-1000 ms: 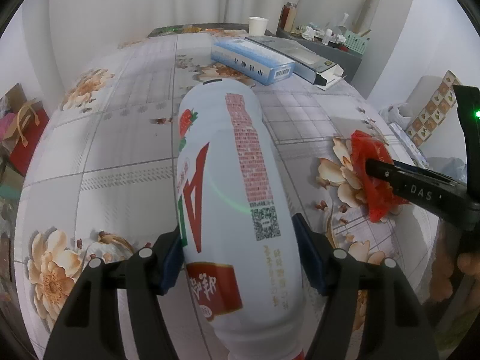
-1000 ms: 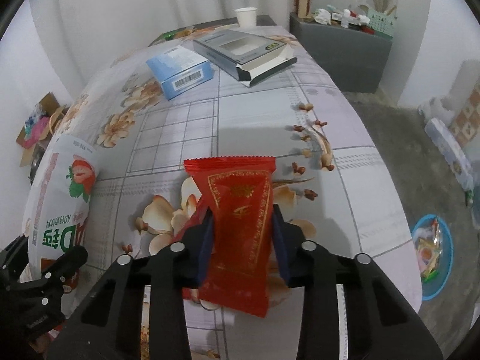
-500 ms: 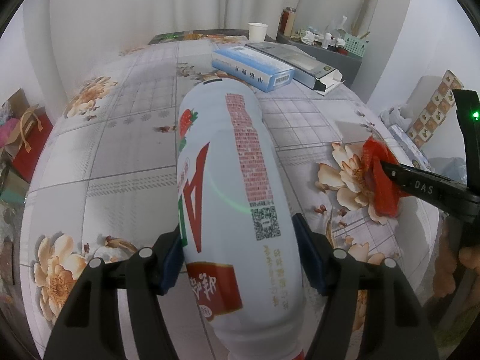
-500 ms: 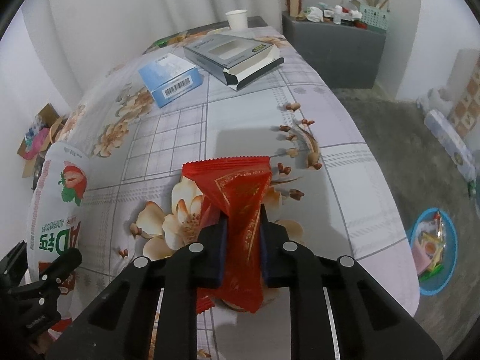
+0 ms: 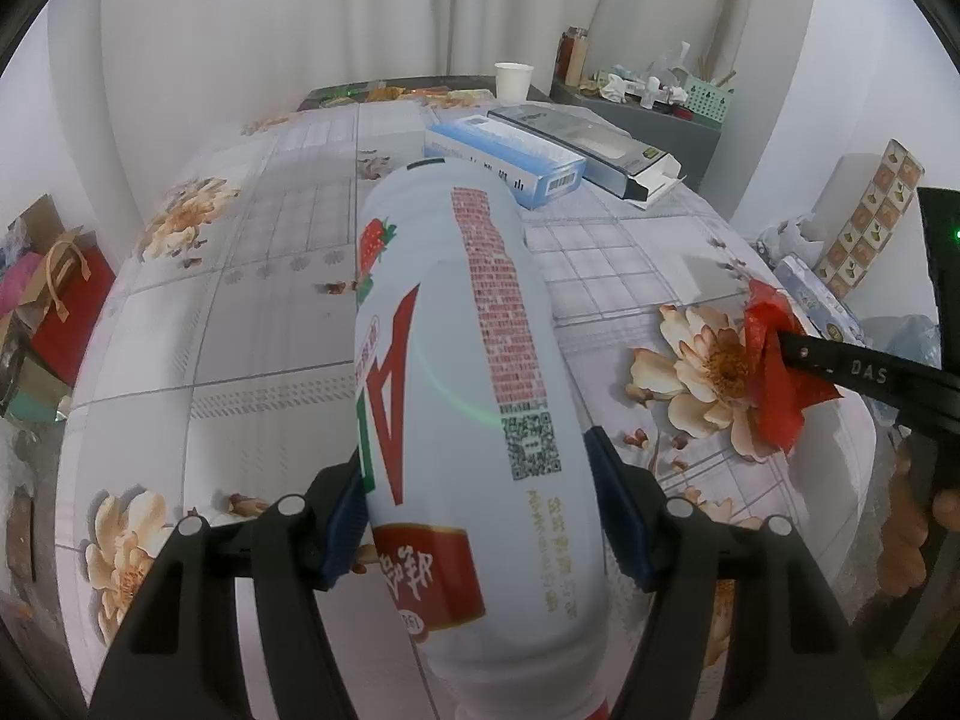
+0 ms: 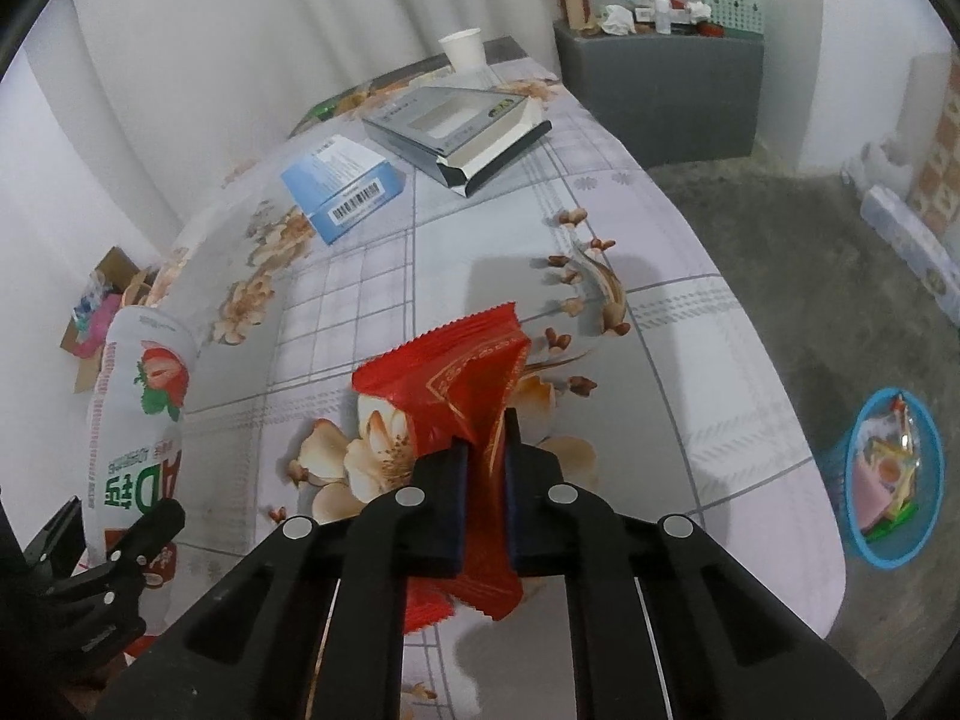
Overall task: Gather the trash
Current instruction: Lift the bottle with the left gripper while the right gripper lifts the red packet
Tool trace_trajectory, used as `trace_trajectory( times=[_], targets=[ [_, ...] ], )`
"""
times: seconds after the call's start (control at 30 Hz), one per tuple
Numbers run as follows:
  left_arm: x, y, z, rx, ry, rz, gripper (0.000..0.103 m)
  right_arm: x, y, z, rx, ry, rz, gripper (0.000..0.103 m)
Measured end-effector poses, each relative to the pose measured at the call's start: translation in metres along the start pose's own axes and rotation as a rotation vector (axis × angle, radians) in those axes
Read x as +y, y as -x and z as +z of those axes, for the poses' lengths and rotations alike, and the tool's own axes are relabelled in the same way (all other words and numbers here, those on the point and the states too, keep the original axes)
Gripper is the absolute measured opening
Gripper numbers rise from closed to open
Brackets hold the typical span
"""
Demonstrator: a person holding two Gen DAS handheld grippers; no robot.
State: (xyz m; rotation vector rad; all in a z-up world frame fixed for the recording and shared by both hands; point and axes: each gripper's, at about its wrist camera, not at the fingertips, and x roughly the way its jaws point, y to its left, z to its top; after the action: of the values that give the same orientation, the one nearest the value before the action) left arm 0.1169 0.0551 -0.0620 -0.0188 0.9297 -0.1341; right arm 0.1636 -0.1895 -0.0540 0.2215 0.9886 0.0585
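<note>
Carry both pieces level toward the blue basket at the frame's right edge, on the floor. Your right claw is clenched on the red wrapper, crumpled at lower centre. Your left claw grips the white bottle filling its frame's centre, above the surface.

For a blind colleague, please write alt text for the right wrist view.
The right gripper pinches a crumpled red snack wrapper above a floral tablecloth. A blue basket of trash sits on the floor at right.
</note>
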Motion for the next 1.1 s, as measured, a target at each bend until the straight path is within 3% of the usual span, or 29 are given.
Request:
trace_trajectory(
  times=[0.7, 0.8, 0.97, 1.1],
  targets=[
    [-0.018, 0.037, 0.005, -0.091, -0.048, 0.013, 0.065, 0.002, 0.049, 0.004, -0.11, -0.013, 0.06, 0.007],
    [-0.028, 0.046, 0.011, -0.115, -0.077, -0.023, 0.065, -0.01, 0.066, 0.005, -0.145, -0.052, 0.074, 0.007],
    [-0.056, 0.053, 0.033, -0.126, -0.127, -0.158, 0.065, -0.039, 0.097, 0.0, -0.218, -0.139, 0.059, 0.007],
    [-0.102, 0.048, 0.058, -0.104, -0.217, -0.273, 0.065, -0.086, 0.125, -0.013, -0.283, -0.252, 0.002, 0.007]
  ],
)
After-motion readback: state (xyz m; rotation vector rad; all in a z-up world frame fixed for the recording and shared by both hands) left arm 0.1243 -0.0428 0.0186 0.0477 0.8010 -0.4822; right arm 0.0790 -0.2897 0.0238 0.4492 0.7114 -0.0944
